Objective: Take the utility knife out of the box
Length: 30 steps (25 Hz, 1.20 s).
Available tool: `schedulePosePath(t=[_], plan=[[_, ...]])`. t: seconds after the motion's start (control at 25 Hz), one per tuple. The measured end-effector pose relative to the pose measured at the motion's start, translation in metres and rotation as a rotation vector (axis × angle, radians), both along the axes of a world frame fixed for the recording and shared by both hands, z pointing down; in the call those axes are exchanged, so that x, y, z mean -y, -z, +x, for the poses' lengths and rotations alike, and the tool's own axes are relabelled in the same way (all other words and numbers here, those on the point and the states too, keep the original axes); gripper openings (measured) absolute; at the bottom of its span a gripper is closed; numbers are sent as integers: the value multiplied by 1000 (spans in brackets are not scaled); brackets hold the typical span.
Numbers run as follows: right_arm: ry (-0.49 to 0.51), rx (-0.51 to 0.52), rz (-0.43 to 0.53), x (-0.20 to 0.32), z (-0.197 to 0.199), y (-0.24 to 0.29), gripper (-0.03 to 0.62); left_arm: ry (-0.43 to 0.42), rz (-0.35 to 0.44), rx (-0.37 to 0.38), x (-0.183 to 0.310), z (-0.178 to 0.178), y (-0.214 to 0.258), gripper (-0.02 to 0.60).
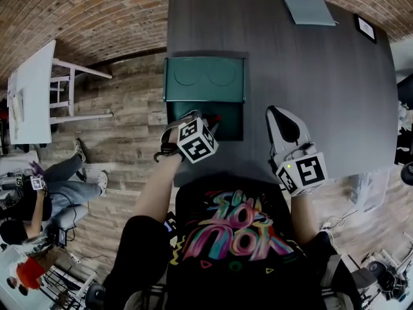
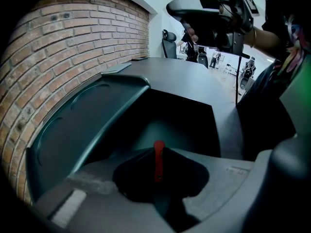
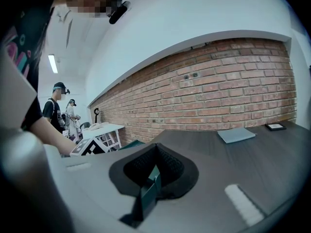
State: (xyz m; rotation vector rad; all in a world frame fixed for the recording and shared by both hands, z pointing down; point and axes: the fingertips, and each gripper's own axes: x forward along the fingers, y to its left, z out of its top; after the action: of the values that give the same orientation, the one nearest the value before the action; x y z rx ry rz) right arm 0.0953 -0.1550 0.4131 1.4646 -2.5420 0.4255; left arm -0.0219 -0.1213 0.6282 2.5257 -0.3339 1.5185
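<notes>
A green box (image 1: 236, 62) lies open at the near left of the dark table (image 1: 310, 76), its lid (image 2: 87, 115) folded back. My left gripper (image 1: 208, 118) points steeply down into the box. The red utility knife (image 2: 159, 159) stands as a thin strip pinched between its black pads (image 2: 184, 171), and a bit of red (image 1: 213, 117) shows at the fingertips from the head view. My right gripper (image 1: 282, 123) hovers over the table to the box's right, shut. A dark green sliver (image 3: 149, 191) shows low between its pads; I cannot tell what it is.
A grey-blue flat pad (image 1: 308, 9) and a small black framed item (image 1: 365, 28) lie at the table's far side. A white bench (image 1: 32, 89) stands on the wood floor at left. A person sits on the floor (image 1: 45, 189) near it.
</notes>
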Motion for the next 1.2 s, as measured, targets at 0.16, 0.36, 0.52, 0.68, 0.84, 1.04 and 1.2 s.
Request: schedulePosePath(t=[0.16, 0.36, 0.52, 0.68, 0.84, 1.04, 1.2], plan=[[-6, -2, 3, -2, 2, 0, 0, 2, 6, 6, 0, -1, -1, 44], [-15, -2, 8, -3, 7, 2, 0, -10, 13, 12, -2, 3, 3, 44], [-16, 1, 14, -5, 9, 3, 0, -14, 40, 10, 1, 4, 9, 46], [-14, 1, 23, -9, 9, 5, 0, -7, 70, 8, 4, 1, 19, 46], [-12, 1, 35, -11, 10, 8, 0, 7, 102, 10, 8, -4, 31, 46], [-13, 0, 51, -18, 15, 14, 0, 25, 153, 7, 8, -9, 50, 48], [-21, 0, 64, -22, 20, 18, 0, 52, 195, -18, 8, -9, 66, 48]])
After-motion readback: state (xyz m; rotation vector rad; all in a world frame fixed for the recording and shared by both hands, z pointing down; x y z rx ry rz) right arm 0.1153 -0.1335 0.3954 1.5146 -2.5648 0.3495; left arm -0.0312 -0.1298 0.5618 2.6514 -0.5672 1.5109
